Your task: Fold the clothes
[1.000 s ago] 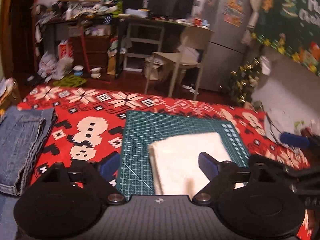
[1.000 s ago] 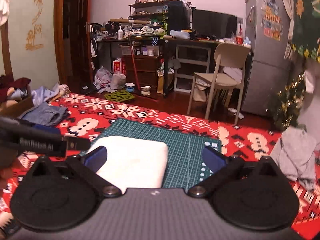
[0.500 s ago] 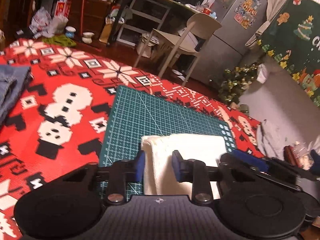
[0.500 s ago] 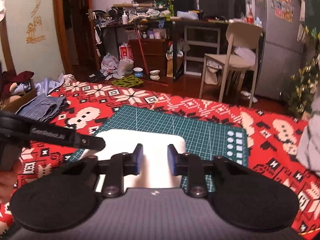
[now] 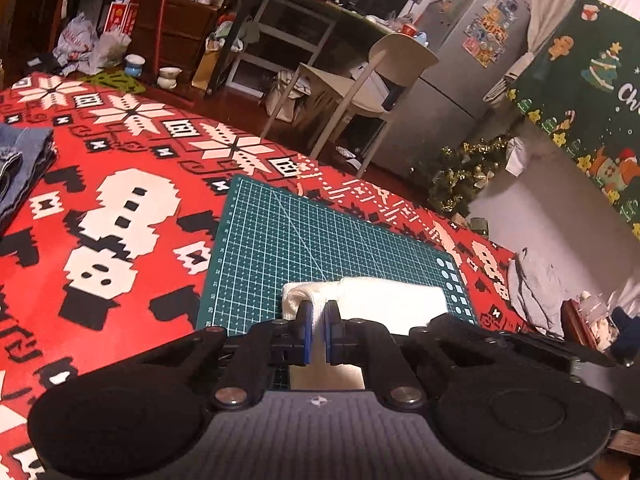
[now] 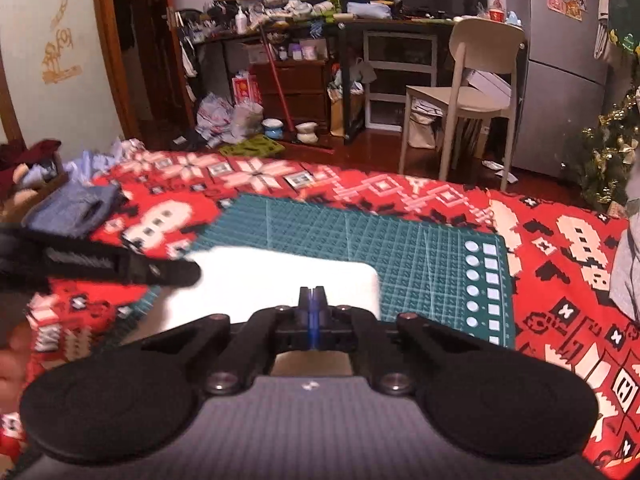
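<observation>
Red cloth with white snowmen (image 5: 120,240) covers the place where I work, and a green cutting mat (image 5: 272,240) lies on it. I use that mat as my marker.

Far to the left of the mat, at the edge of the red cloth, sits a blue jeans pile (image 5: 20,164). It looks folded already, so I think that piece is done.

On the near part of the mat lies the white cloth (image 5: 384,296). It is a neat thick rectangle, so I think it has been folded more than once.

My left tool (image 5: 316,320) is at the near left corner of the white cloth. Its two blue pads are closing, and a bunch of the cloth is pinched between them. My right tool (image 6: 313,300) is at the near edge of the white cloth, a bit to the right. Its pads are pressed tight together. I cannot tell if any cloth is caught there, since the picture is blurry and I see no cloth between them.

Off to the right of the mat, a grey garment (image 5: 536,284) lies crumpled at the edge of the red cloth. It is not folded yet.

So I think the white cloth is nearly finished and may need one more fold or a move to the pile. After that, the grey one is left.
</observation>
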### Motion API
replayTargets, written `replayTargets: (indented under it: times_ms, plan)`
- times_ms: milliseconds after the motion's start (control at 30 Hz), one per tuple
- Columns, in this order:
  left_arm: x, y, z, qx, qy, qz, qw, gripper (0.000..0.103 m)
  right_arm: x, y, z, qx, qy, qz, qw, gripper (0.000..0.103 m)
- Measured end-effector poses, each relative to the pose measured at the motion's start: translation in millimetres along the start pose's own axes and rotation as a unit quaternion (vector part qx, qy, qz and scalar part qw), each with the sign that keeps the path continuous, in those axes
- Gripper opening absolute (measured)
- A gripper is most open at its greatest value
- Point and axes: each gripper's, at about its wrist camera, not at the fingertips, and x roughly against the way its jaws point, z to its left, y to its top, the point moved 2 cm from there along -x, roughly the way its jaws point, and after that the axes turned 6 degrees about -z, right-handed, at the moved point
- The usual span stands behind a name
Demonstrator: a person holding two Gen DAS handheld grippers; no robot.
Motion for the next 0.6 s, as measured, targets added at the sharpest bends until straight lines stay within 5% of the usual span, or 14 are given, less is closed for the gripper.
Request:
replayTargets:
  times_ms: [100,600]
  plan:
    - [1,0,1,0.007,-0.002,0.001,1.0000,0.007,2,3,13,-0.002,0.035,0.005,0.999,0.000]
    - [5,3,9,0.042,-0.013,0.003,0.9990,0.006,-6,-14,42,-0.010,0.039,0.001,0.999,0.000]
